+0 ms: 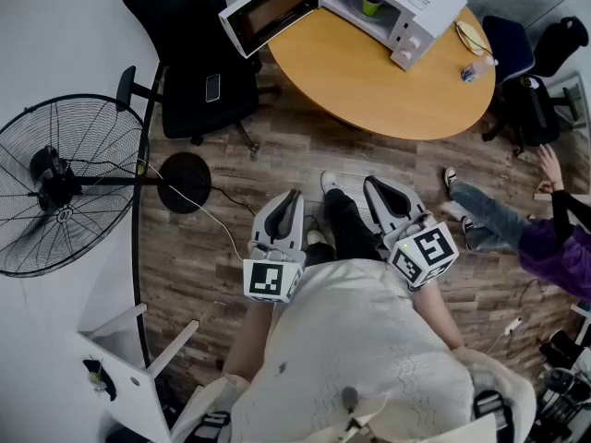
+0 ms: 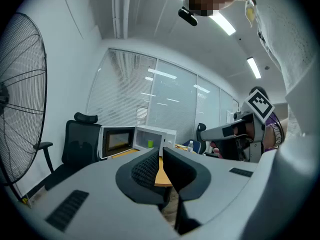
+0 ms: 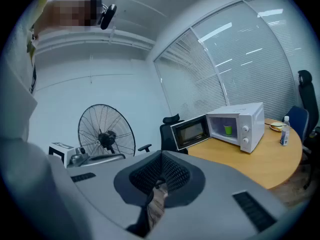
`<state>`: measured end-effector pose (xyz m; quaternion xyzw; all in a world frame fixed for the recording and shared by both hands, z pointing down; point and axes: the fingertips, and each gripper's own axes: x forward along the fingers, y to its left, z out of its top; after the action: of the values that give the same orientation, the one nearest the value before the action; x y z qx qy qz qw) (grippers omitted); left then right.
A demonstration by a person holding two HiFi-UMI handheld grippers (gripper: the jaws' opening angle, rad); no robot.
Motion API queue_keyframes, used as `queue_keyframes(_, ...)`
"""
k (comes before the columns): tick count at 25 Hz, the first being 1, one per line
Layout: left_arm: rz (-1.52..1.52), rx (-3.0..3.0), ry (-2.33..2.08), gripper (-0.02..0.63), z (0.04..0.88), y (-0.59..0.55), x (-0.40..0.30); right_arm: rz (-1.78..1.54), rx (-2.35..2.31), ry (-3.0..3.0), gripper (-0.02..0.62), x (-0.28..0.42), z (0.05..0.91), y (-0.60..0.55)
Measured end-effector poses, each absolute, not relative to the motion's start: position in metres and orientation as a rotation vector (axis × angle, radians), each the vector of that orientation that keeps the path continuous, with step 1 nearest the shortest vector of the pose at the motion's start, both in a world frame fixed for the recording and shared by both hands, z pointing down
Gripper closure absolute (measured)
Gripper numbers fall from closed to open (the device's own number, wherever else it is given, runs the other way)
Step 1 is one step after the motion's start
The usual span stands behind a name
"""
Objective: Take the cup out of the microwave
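Observation:
A white microwave [image 1: 397,7] stands on the far side of a round wooden table [image 1: 369,81], its door [image 1: 268,12] swung open to the left. A small green cup [image 1: 370,5] sits inside the cavity. It also shows in the left gripper view as the cup [image 2: 150,143] and in the right gripper view as the cup [image 3: 228,130]. My left gripper [image 1: 286,212] and right gripper [image 1: 386,197] are held close to my body, well short of the table. Both point toward the microwave. The left gripper [image 2: 160,151] and right gripper [image 3: 161,156] are shut with nothing in them.
A large floor fan [image 1: 55,183] stands at the left, its cable trailing over the wooden floor. A black office chair [image 1: 208,81] is beside the microwave door. A bottle [image 1: 476,67] and a plate [image 1: 473,37] lie on the table's right side. A person [image 1: 554,238] sits at the right.

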<state>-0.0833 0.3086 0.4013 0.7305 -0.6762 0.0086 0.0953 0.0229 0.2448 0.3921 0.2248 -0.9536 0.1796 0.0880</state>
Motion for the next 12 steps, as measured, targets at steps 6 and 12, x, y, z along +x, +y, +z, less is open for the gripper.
queue_keyframes(6,0.024,2.209,-1.945,0.426,0.377,0.381,-0.05,0.506,0.689,-2.863,0.589,0.045,0.361,0.321)
queue_keyframes(12,-0.024,2.234,-1.959,0.414,0.363,0.382,-0.035,0.452,0.743,-2.876,0.589,0.073,0.351,0.328)
